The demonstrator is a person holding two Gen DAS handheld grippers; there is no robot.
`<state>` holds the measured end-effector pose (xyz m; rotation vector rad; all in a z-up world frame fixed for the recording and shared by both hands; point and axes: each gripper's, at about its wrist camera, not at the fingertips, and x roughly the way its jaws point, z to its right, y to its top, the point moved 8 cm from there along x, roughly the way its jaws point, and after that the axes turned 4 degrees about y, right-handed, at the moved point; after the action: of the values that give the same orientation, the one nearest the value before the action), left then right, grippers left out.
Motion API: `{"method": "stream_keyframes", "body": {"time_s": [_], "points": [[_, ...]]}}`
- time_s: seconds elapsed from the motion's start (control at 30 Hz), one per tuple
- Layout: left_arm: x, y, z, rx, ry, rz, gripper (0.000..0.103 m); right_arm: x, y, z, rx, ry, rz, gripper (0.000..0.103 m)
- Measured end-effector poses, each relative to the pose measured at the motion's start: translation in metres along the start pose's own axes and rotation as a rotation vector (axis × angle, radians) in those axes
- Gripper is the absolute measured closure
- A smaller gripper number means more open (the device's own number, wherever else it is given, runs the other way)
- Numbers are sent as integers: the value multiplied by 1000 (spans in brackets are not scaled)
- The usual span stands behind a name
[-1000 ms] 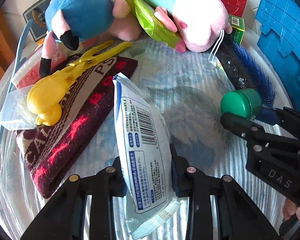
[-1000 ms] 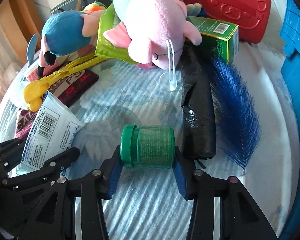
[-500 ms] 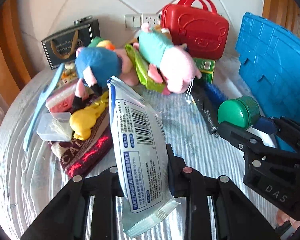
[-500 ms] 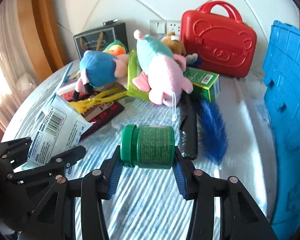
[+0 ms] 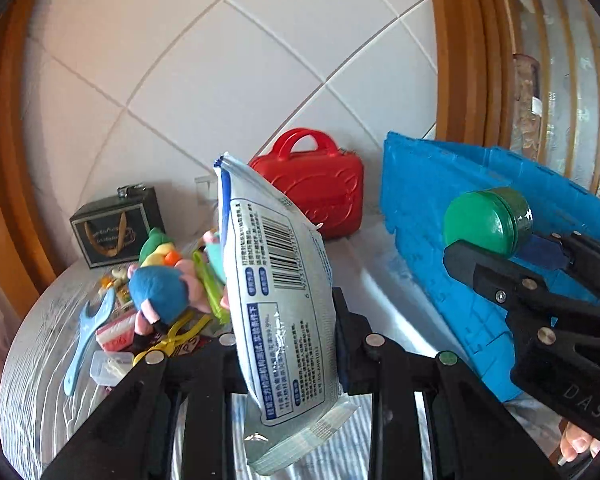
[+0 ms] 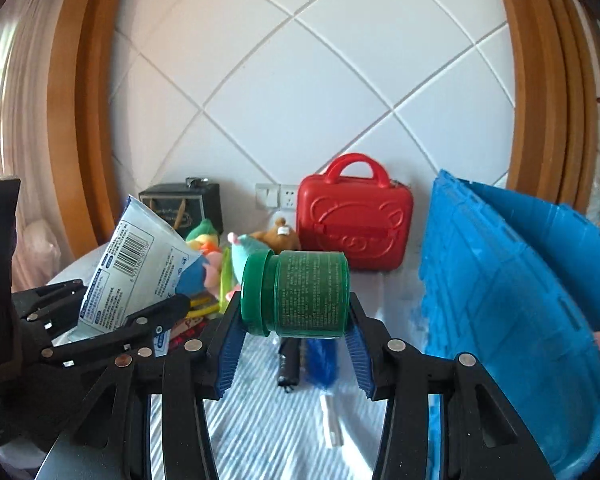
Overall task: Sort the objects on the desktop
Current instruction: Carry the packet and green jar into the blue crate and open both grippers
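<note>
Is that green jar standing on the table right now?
No, the green jar lies sideways, clamped in the right gripper above the table.

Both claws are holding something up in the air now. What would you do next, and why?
Probably swing both toward the blue crate on the right. The left gripper pinches a white packet, the right gripper clamps a green jar, both lifted clear of the table clutter, and the crate stands beside them.

A home, probably a living or dining room: white diamond-tiled wall (image 6: 300,92), curved wooden trim (image 6: 84,120), a curtain (image 6: 20,100), and a cloth-covered surface (image 5: 32,380) strewn with plush toys (image 5: 160,292) beside a red toy case (image 6: 354,228).
</note>
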<state>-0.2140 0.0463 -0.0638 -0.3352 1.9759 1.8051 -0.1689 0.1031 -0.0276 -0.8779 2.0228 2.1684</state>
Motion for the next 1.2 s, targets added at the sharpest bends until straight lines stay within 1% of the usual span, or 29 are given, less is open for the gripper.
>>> {"method": "stream_keyframes", "body": {"time_s": [0.1, 0.2, 0.27, 0.33, 0.4, 0.5, 0.6, 0.73, 0.87, 1.03, 1.2], "points": [[-9, 19, 33, 23, -46, 47, 77, -31, 13, 23, -1, -54, 48, 57], [-14, 37, 71, 48, -89, 74, 77, -61, 23, 54, 12, -114, 99, 57], [-19, 48, 99, 58, -124, 98, 77, -78, 24, 81, 25, -169, 125, 57], [-25, 57, 128, 78, -154, 128, 77, -90, 22, 112, 50, -230, 130, 57], [-31, 66, 157, 102, -175, 155, 77, -103, 19, 143, 84, -267, 138, 57], [-36, 77, 199, 124, -201, 166, 77, -120, 15, 185, 106, -336, 154, 57], [-36, 81, 238, 138, -226, 154, 77, -133, 9, 223, 108, -408, 154, 57], [-32, 82, 284, 165, -250, 115, 77, -149, -3, 266, 134, -450, 136, 57], [-25, 75, 321, 207, -257, 74, 77, -161, -18, 293, 161, -474, 116, 57], [-11, 64, 344, 227, -269, 12, 77, -165, -27, 318, 173, -495, 92, 57], [-1, 61, 347, 198, -260, -31, 77, -157, -31, 333, 169, -494, 70, 57]]}}
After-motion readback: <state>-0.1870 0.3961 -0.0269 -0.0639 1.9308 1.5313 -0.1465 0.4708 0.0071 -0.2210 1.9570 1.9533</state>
